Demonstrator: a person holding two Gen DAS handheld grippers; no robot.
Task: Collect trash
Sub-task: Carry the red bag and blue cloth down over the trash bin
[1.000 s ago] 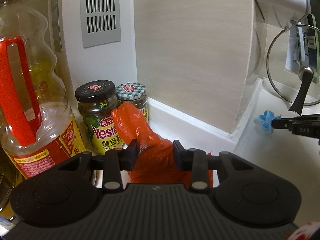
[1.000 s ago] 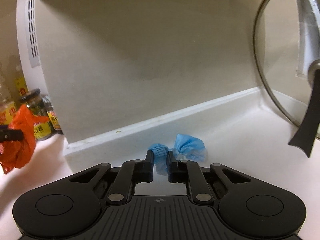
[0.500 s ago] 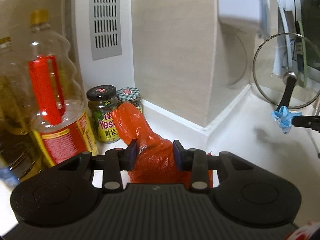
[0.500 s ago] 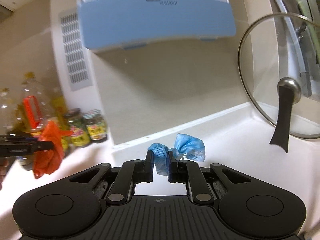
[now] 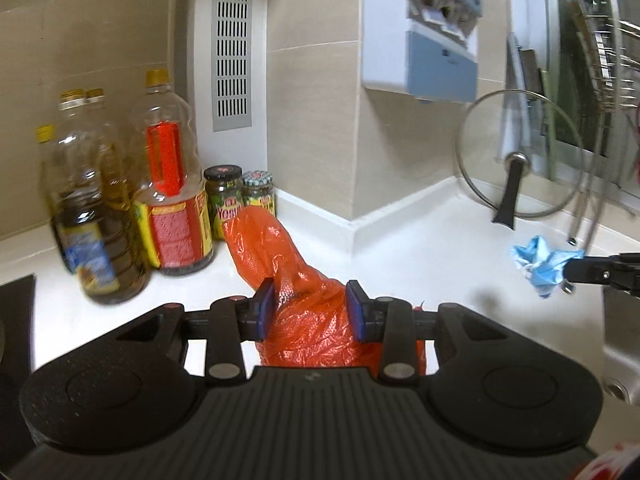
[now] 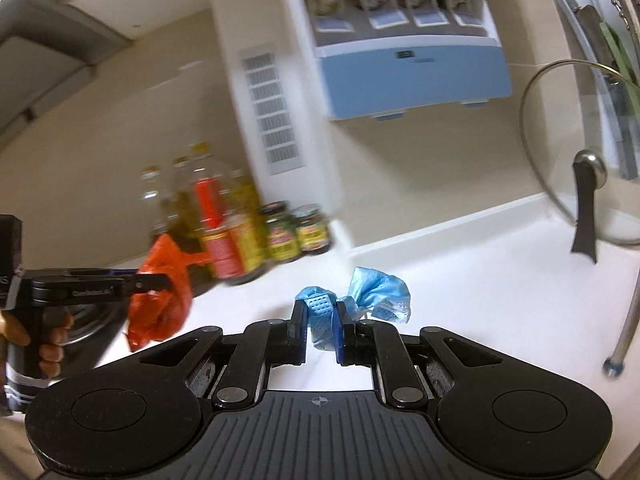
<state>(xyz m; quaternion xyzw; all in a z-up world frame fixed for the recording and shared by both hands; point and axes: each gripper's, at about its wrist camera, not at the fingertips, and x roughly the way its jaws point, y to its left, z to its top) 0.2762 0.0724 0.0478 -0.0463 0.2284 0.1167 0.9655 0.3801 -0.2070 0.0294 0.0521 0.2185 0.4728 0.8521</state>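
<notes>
1. Now we hold both pieces of trash above the white counter (image 5: 440, 264), and no bin shows in either view, so we cannot tell which way the drop-off lies.
2. Our left gripper (image 5: 310, 308) is closed on the orange plastic bag (image 5: 280, 256). The jaws stand partly apart because the crumpled bag fills the gap between them. The long end of the bag sticks forward from the jaws, toward the jars (image 5: 240, 196) beside the oil bottles (image 5: 172, 184).
3. Our right gripper (image 6: 320, 320) is almost fully closed and pinches the blue crumpled mask (image 6: 376, 292). Most of the mask hangs out to the right side of the jaws.
4. Taking the oil bottles as landmark: the bag is just in front of them, and the mask is well apart from them, toward the glass lid (image 5: 520, 152) that leans at the wall.
5. We judge that the next move depends on finding the bin. The left hand is nearer to the bottles, so it should carry the bag clear of them.
</notes>
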